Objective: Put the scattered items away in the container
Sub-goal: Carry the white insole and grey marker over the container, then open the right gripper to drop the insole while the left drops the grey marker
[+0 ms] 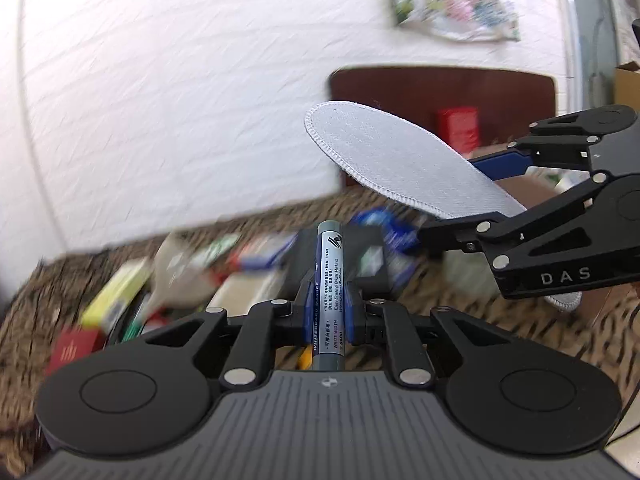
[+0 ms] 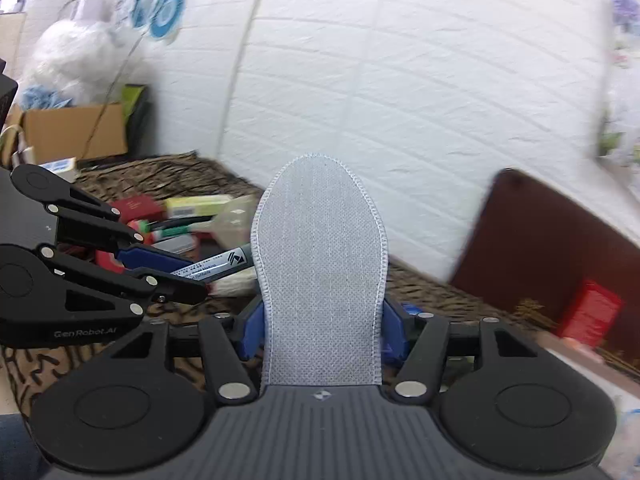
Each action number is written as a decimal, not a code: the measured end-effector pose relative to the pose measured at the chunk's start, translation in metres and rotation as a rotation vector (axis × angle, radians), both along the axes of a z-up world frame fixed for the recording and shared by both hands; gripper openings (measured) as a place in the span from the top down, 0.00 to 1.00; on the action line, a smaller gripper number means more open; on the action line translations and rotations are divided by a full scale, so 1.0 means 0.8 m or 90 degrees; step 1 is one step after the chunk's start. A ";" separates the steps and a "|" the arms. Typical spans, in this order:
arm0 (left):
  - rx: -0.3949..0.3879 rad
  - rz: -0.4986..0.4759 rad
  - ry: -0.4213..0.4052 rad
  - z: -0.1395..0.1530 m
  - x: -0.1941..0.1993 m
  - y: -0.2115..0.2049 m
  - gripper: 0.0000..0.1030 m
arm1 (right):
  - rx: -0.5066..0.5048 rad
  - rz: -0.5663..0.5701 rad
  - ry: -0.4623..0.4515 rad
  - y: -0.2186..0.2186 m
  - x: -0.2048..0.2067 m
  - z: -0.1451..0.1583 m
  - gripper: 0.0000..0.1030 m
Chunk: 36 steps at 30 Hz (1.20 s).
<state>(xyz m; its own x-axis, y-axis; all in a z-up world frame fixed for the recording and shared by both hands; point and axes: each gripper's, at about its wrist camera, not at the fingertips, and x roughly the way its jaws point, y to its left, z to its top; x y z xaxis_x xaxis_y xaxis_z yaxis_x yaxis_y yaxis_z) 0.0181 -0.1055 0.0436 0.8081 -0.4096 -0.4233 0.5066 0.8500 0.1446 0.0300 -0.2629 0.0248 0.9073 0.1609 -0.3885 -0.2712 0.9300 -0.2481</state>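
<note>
Left tool point(image 1: 327, 312) is clamped tight on a whiteboard marker point(image 1: 329, 280), which points straight out toward 12 o'clock, held up over the tiger-print surface point(image 1: 452, 292). Right tool point(image 2: 320, 320) pinches a grey insole point(image 2: 320, 264) by its narrow end, toe sticking up at 12. In the left view the right tool comes in from 3 o'clock. Blurry boxes point(image 1: 116, 292) litter the surface below.

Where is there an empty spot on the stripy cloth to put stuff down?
Bare stripy cloth shows between the grey insole and the dark brown board. Another bare patch lies by the cardboard box. The middle is crowded with the jumble of boxes and pens.
</note>
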 end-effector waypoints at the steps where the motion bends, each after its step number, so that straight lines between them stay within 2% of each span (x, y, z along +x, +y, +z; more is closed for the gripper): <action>1: -0.006 -0.017 -0.007 0.009 0.001 -0.016 0.84 | 0.001 -0.018 -0.008 -0.016 -0.003 0.006 0.44; 8: -0.031 -0.150 -0.037 0.055 0.002 -0.162 0.84 | 0.021 -0.165 -0.026 -0.143 -0.037 0.029 0.43; 13: -0.024 -0.211 -0.012 0.045 0.012 -0.254 0.84 | 0.049 -0.270 -0.007 -0.221 -0.050 0.015 0.43; 17: 0.002 -0.217 0.007 0.025 0.035 -0.289 0.84 | 0.089 -0.314 0.015 -0.261 -0.054 -0.010 0.43; 22: 0.021 -0.195 0.037 0.002 0.051 -0.303 0.84 | 0.115 -0.347 0.048 -0.280 -0.057 -0.043 0.43; 23: 0.025 -0.187 0.042 -0.003 0.054 -0.306 0.84 | 0.117 -0.353 0.050 -0.281 -0.058 -0.047 0.42; 24: 0.027 -0.180 0.051 -0.006 0.058 -0.308 0.84 | 0.117 -0.359 0.052 -0.283 -0.060 -0.052 0.36; 28: 0.024 -0.149 0.076 -0.014 0.066 -0.313 0.77 | 0.127 -0.370 0.057 -0.283 -0.065 -0.060 0.19; 29: 0.025 -0.142 0.075 -0.013 0.065 -0.314 0.75 | 0.125 -0.376 0.049 -0.281 -0.068 -0.059 0.12; 30: 0.026 -0.135 0.072 -0.011 0.062 -0.315 0.67 | 0.122 -0.381 0.039 -0.280 -0.070 -0.058 0.07; 31: 0.030 -0.125 0.070 -0.010 0.061 -0.315 0.53 | 0.120 -0.384 0.032 -0.278 -0.072 -0.057 0.04; 33: 0.028 -0.111 0.068 -0.008 0.055 -0.312 0.33 | 0.118 -0.390 0.025 -0.278 -0.074 -0.056 0.00; 36: 0.028 -0.104 0.062 -0.005 0.050 -0.313 0.30 | 0.120 -0.405 0.015 -0.277 -0.078 -0.056 0.00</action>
